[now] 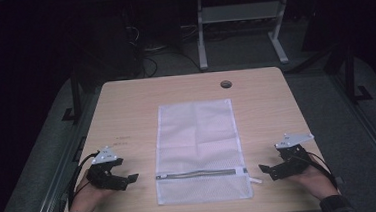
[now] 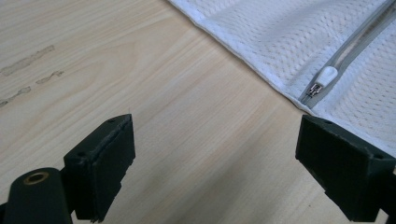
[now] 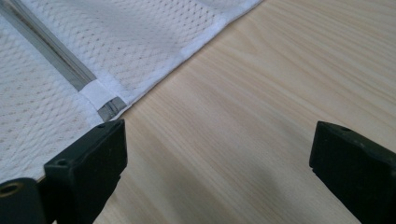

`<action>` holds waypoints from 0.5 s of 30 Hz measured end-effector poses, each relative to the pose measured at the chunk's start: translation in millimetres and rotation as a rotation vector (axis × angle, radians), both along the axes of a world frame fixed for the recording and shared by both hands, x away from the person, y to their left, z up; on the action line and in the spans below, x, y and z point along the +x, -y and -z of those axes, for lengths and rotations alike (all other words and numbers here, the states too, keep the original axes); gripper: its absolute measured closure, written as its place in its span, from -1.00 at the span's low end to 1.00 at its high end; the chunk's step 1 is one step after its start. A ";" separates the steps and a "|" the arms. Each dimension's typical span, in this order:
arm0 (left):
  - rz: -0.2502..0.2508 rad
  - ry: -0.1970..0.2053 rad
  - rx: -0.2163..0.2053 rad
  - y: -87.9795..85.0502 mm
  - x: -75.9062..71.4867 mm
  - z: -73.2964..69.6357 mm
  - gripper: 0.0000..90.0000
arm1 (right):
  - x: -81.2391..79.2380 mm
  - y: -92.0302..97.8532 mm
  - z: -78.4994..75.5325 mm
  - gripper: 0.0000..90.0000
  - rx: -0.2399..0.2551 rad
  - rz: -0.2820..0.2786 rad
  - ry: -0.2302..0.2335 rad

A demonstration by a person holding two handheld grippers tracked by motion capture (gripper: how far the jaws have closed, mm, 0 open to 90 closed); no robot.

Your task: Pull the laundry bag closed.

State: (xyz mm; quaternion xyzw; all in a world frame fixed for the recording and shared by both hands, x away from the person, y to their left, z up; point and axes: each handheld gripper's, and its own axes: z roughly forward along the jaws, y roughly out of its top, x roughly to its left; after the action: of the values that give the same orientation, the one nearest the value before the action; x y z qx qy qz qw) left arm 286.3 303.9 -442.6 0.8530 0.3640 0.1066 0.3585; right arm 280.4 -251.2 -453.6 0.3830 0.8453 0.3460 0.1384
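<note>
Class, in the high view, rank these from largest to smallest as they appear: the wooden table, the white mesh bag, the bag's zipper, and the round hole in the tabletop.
1. wooden table
2. white mesh bag
3. zipper
4. round hole

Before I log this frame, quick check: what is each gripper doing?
Left gripper: open, holding nothing, beside the mesh bag.
Right gripper: open, holding nothing.

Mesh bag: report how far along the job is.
Done: nothing visible; the mesh bag lies flat, zipper shut, pull at its left end. In hand: nothing; left gripper and right gripper rest open beside it. Left: all handling, probably unzipping.
</note>
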 end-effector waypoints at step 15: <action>0.009 0.000 -0.014 7.9 -10.9 -8.8 -0.74 | -3.4 -16.0 -2.1 -0.91 0.010 -0.086 -0.009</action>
State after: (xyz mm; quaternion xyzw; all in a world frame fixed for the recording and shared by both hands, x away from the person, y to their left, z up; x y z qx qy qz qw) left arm 275.4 296.0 -433.8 0.8521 0.3610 0.1023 0.3648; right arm 277.0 -235.2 -451.4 0.3485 0.8599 0.3541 0.1173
